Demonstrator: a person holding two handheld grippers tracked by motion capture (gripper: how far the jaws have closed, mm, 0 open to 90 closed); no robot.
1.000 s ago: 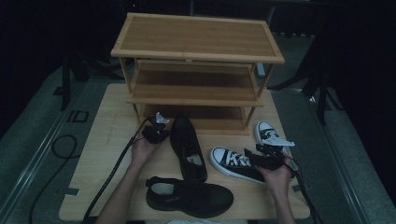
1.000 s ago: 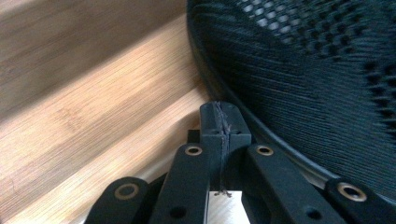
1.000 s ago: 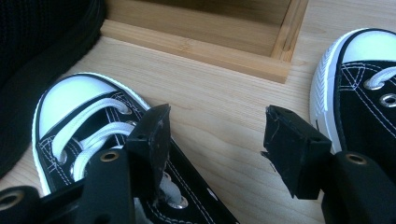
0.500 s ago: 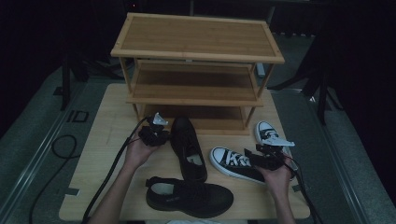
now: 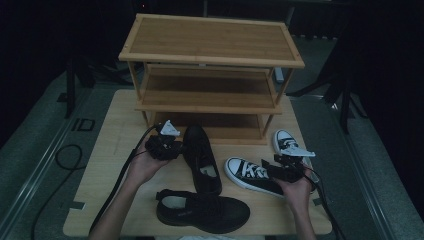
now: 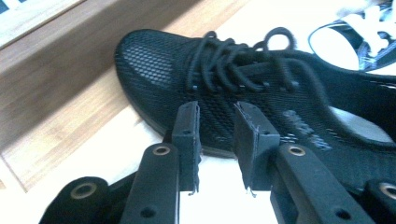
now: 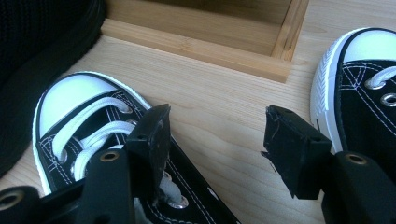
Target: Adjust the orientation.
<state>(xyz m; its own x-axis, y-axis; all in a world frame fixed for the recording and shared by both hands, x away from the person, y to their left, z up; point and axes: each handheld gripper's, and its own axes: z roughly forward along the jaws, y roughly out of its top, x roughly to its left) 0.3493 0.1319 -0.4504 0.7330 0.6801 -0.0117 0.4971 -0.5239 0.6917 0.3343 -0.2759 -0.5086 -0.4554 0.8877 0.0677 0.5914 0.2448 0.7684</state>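
A black mesh lace-up shoe (image 5: 202,157) (image 6: 243,84) lies with its toe at the foot of the bamboo shoe rack (image 5: 210,55). My left gripper (image 5: 176,147) (image 6: 217,149) hovers just left of that toe; its jaws have just been opening and nothing is between them. A second black shoe (image 5: 202,212) lies sideways near the front edge. Of the two black-and-white sneakers, one (image 5: 252,175) (image 7: 88,121) lies by my right gripper (image 5: 278,164) (image 7: 215,149), the other (image 5: 285,141) (image 7: 364,79) beside the rack's right leg. The right gripper is open, one jaw over the nearer sneaker's side, bare table between the pads.
The rack has three shelves and stands at the back of the wooden table (image 5: 105,150). Its bottom frame (image 7: 196,46) is right ahead of my right gripper. A cable (image 5: 120,185) trails from the left gripper along the forearm. Dark floor surrounds the table.
My left gripper has drawn back a little to the left, off the black shoe's toe. The right gripper and all the shoes have stayed in place.
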